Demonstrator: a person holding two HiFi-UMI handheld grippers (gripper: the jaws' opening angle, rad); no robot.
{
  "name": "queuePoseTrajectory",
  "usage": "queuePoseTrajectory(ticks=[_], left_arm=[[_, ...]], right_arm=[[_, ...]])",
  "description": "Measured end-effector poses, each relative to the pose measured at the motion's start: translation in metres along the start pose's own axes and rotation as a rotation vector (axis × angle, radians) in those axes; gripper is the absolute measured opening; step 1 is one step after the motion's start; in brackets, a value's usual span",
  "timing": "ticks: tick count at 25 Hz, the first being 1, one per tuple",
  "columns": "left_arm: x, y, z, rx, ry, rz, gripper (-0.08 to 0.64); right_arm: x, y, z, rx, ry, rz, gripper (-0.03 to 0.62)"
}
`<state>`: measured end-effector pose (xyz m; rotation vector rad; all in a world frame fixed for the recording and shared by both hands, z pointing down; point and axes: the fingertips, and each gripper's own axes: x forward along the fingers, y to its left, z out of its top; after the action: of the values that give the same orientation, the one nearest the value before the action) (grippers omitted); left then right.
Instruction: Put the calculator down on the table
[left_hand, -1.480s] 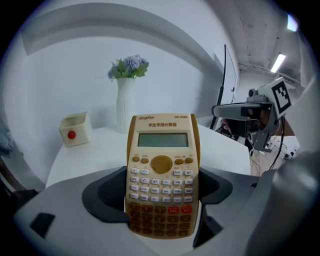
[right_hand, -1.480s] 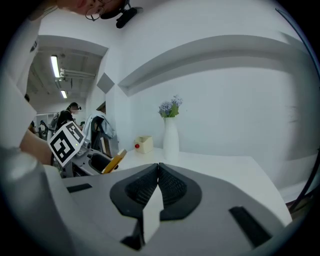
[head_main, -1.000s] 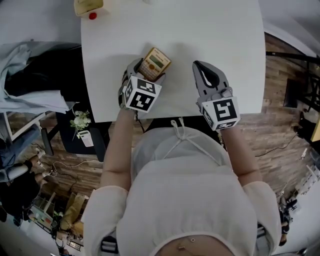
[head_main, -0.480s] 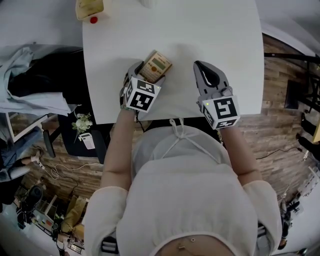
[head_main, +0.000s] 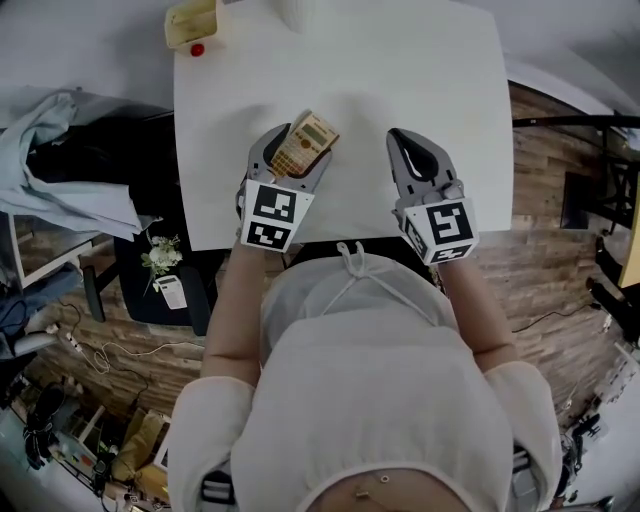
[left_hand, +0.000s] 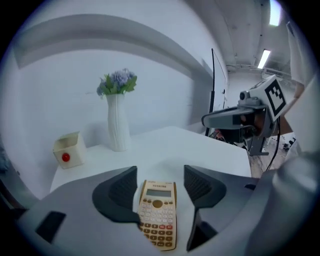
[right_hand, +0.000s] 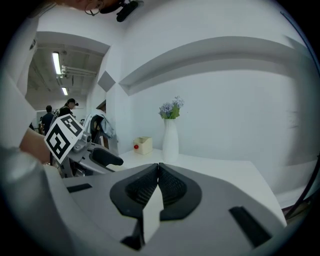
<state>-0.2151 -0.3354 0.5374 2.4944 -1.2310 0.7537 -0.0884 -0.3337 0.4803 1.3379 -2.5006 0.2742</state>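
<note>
A beige calculator (head_main: 306, 142) (left_hand: 158, 212) sits face up between the jaws of my left gripper (head_main: 303, 140) (left_hand: 160, 172), over the near part of the white table (head_main: 400, 60). Those jaws are closing. The left pad (left_hand: 122, 190) is at the calculator's edge, while a narrow gap still shows beside the right pad (left_hand: 197, 185). I cannot tell whether the calculator rests on the table. My right gripper (head_main: 402, 138) (right_hand: 158, 167) hovers to the right with its pads together and nothing between them.
A white vase with flowers (left_hand: 117, 122) (right_hand: 170, 137) and a small yellow box with a red button (head_main: 190, 22) (left_hand: 67, 150) stand at the table's far side. A chair draped with clothes (head_main: 70, 160) is left of the table. The near table edge runs just below both grippers.
The left gripper has tipped up and drawn back toward the person, so more of its jaws show. The calculator stays between them. The right gripper has hardly moved.
</note>
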Motion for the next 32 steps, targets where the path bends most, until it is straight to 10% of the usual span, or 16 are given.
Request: queuePoseTrajectory(ticks=[2,8,32], left_arm=[[-0.018,0.005,0.023,0.005,-0.083,0.056,0.191],[-0.073,0.006,0.076,0.004,-0.268,0.118,0.058],[-0.208,-0.009,0.134,0.017,-0.526,0.241,0.018]], right_arm=[[-0.007,0.001,0.011,-0.002,-0.023,0.000,0.006],[-0.033,0.008,0.043,-0.031,-0.106,0.002,0.006],[-0.104,0.034,0.113,-0.147,-0.314,0.037,0.003]])
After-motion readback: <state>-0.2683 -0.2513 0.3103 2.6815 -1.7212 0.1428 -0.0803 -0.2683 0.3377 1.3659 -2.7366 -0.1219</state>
